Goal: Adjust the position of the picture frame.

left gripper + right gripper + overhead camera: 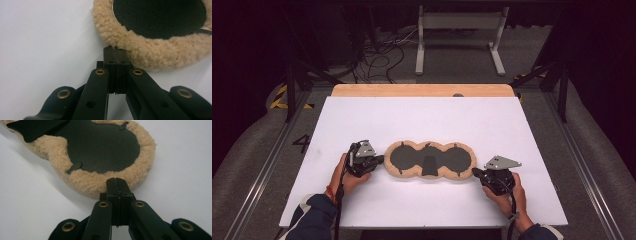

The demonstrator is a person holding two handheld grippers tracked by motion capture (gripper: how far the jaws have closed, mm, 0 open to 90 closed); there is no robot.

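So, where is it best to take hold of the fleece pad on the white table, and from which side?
Probably by the fluffy tan rim at either end of the fleece pad. It lies flat, long from left to right, so the ends stick out freely. The left gripper and the right gripper already meet those ends with jaws shut. Each would need to open, then pinch the thick rim from outside, low along the table.

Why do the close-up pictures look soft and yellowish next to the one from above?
High view: the white table is evenly lit and the room behind it is dark. Left gripper view: the fleece pad is fairly sharp, the near jaws blurred. Right gripper view: a warm tint, with a soft shadow under the pad's edge.
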